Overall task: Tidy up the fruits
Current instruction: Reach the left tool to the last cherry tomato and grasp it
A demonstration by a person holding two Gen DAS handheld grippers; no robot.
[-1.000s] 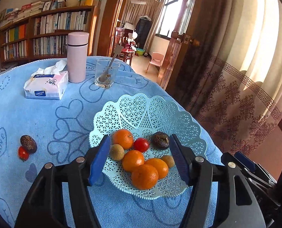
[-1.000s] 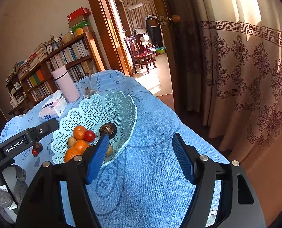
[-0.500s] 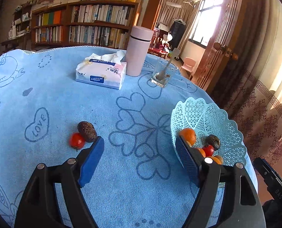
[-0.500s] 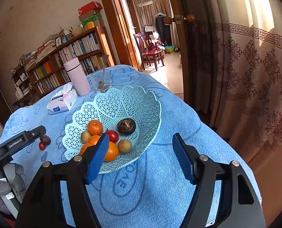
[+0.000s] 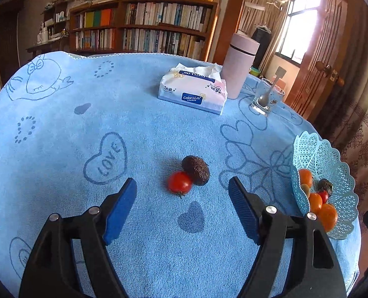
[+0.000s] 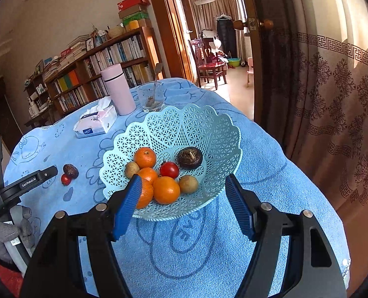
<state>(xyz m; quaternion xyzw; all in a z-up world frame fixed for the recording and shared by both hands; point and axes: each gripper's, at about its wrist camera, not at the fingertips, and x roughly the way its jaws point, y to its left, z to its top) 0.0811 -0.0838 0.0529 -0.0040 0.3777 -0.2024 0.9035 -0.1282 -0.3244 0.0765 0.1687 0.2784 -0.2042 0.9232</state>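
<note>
Basket (image 6: 208, 129) holding most fruit; tomato (image 5: 179, 185) and dark fruit (image 5: 196, 167) lying touching on worktop (image 5: 134, 129), awaiting pickup; left tool (image 5: 182, 193) closing slightly, gaping, empty; right tool (image 6: 182, 198) gaping, empty.

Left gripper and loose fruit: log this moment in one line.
left gripper: open, empty, jaws just closing | tomato: on cloth, touching dark fruit | basket: holds other fruit | right gripper: open, empty

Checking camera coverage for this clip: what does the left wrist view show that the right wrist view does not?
Only the left wrist view: the left gripper's own blue fingers, open around nothing. Only the right wrist view: the right gripper, open, and the whole inside of the basket. Both share the tomato touching the dark fruit on the cloth, the tissue pack, flask and glass.
</note>
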